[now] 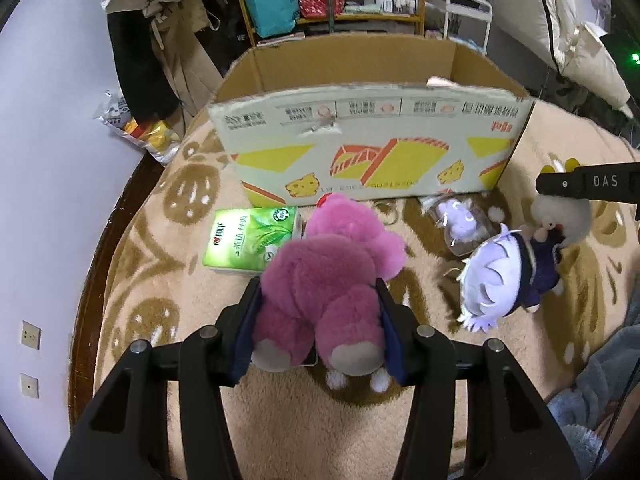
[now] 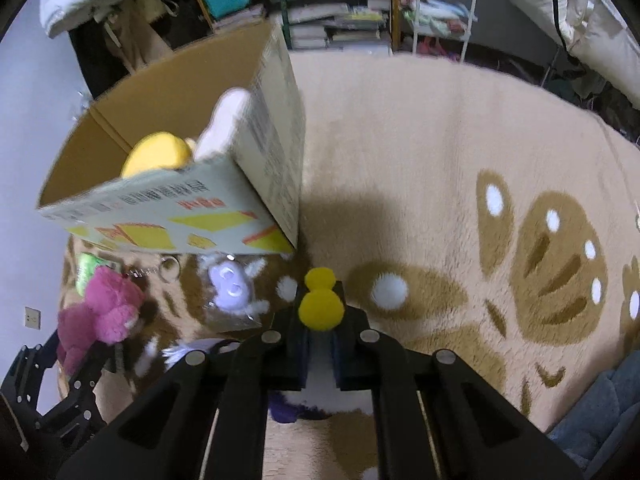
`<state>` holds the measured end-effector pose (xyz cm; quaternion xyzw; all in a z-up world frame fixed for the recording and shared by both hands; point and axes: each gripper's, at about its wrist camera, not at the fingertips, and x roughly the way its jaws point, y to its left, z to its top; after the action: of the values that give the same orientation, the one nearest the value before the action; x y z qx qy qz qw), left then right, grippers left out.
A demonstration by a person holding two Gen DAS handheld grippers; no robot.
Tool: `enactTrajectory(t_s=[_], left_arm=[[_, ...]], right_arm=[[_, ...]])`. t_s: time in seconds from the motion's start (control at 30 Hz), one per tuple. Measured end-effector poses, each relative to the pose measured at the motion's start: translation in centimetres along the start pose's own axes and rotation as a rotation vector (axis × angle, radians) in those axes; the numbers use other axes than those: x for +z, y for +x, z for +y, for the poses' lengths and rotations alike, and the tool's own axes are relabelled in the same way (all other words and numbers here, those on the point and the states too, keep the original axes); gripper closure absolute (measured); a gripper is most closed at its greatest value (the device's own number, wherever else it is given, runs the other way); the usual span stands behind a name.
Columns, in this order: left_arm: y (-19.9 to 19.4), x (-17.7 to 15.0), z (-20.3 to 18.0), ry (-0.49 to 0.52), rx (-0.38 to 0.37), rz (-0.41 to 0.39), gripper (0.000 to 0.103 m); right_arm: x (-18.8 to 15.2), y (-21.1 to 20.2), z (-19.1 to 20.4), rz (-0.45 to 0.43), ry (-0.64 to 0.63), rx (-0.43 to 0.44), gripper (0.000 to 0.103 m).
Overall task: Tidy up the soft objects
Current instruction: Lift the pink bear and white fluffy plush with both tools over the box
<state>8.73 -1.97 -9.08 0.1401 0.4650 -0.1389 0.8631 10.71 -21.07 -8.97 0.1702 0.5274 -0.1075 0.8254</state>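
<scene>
Left tongs [image 1: 318, 312]: clamped on pink bear [image 1: 320, 276], on rug [image 1: 360, 420] before box [image 1: 372, 140] | Right tongs [image 2: 320, 340]: clamped on yellow-eared plush [image 2: 321, 304] | In box: yellow toy [image 2: 156, 154]

Box [image 1: 372, 148] front wall hides its contents in the left wrist view. Right wrist view: box [image 2: 256, 128] and toys inside blurred; yellow plush [image 2: 321, 304] partly hidden between fingers; bear [image 2: 100, 312] partly hidden by left hand-held gripper [image 2: 60, 392].
</scene>
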Motion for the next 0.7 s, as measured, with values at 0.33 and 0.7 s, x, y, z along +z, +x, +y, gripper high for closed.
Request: enactTrajectory(t_s=[0.33,0.7], left_arm=[[-3.4,-0.1,0.6,-0.030,0.000,-0.105,0.055],[-10.0,1.1,1.2,-0.026,0.046,-0.404,0.055]], right_arm=[[-1.5,-4.6,0.8,-0.127,-0.027,0.053,0.094],[0.0,-9.7,3.8,-0.306,-0.146,0.150,0.094]])
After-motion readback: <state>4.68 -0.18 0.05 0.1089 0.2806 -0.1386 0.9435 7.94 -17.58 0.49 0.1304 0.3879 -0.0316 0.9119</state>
